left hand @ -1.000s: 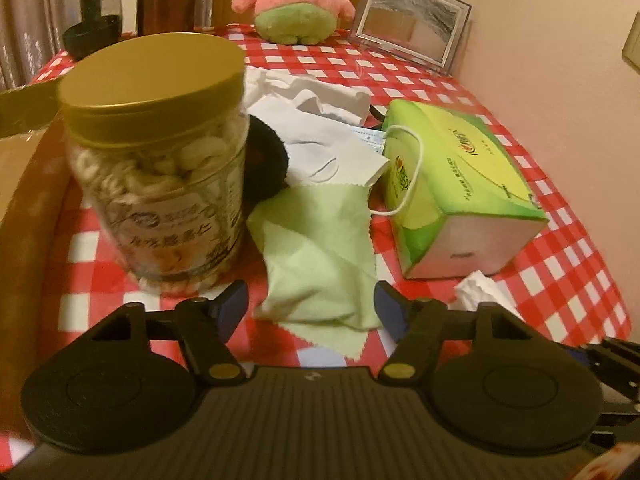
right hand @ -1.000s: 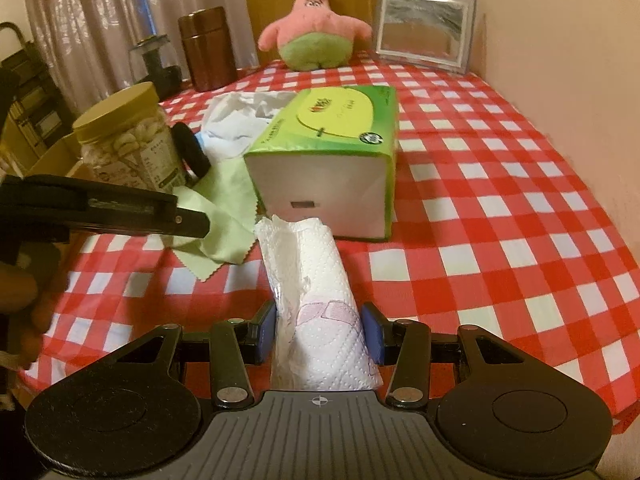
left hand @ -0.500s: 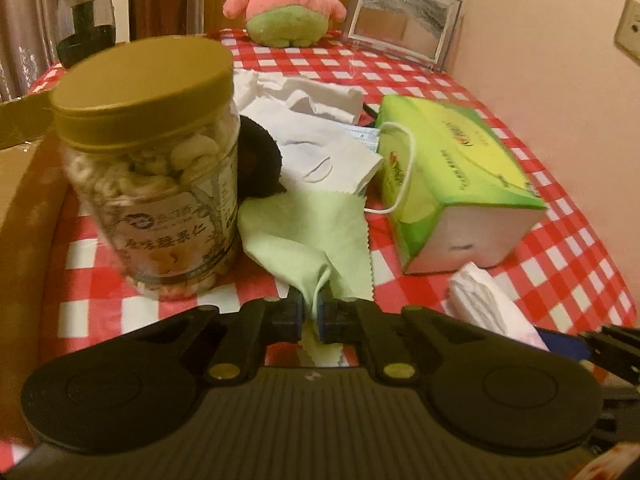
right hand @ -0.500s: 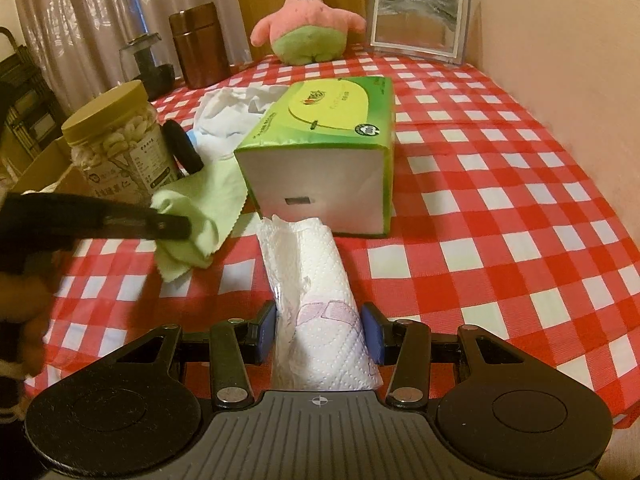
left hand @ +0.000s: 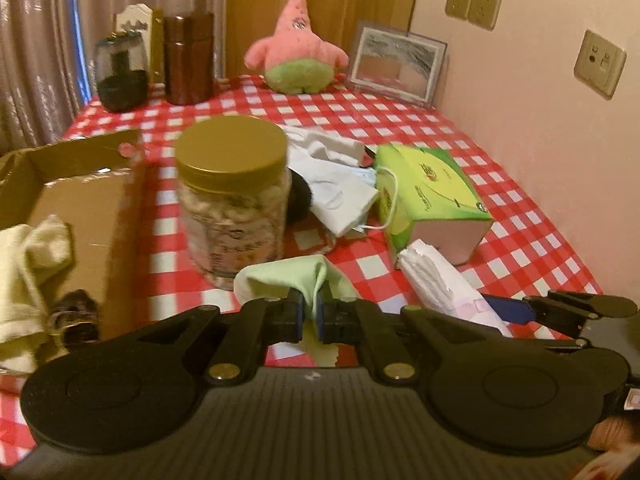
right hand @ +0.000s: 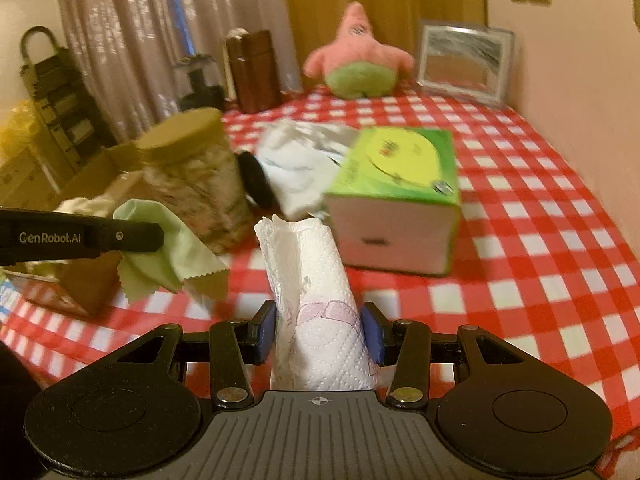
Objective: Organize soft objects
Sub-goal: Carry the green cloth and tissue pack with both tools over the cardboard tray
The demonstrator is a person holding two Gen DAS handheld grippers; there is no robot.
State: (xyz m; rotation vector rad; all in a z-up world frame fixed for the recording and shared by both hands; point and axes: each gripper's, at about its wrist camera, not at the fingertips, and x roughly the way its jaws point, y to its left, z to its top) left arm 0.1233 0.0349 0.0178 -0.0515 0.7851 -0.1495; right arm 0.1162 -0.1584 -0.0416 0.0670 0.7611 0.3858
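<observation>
My left gripper (left hand: 310, 314) is shut on a light green cloth (left hand: 288, 276) and holds it lifted above the red checked table; the cloth (right hand: 168, 252) hangs from the left gripper in the right wrist view. My right gripper (right hand: 320, 334) is shut on a white tissue pack (right hand: 316, 300), also seen in the left wrist view (left hand: 436, 284). White cloths and a face mask (left hand: 336, 184) lie between the nut jar (left hand: 234, 200) and the green tissue box (left hand: 428, 196). A pink star plush (left hand: 298, 52) sits at the back.
An open cardboard box (left hand: 76, 196) at the left holds a cream cloth (left hand: 28, 264). A brown canister (left hand: 188, 60), a dark glass jar (left hand: 120, 76) and a picture frame (left hand: 396, 66) stand at the back. The wall runs along the right.
My left gripper closed on the green cloth, then lifted it off the table and drew back to the left. My right gripper kept hold of the tissue pack.
</observation>
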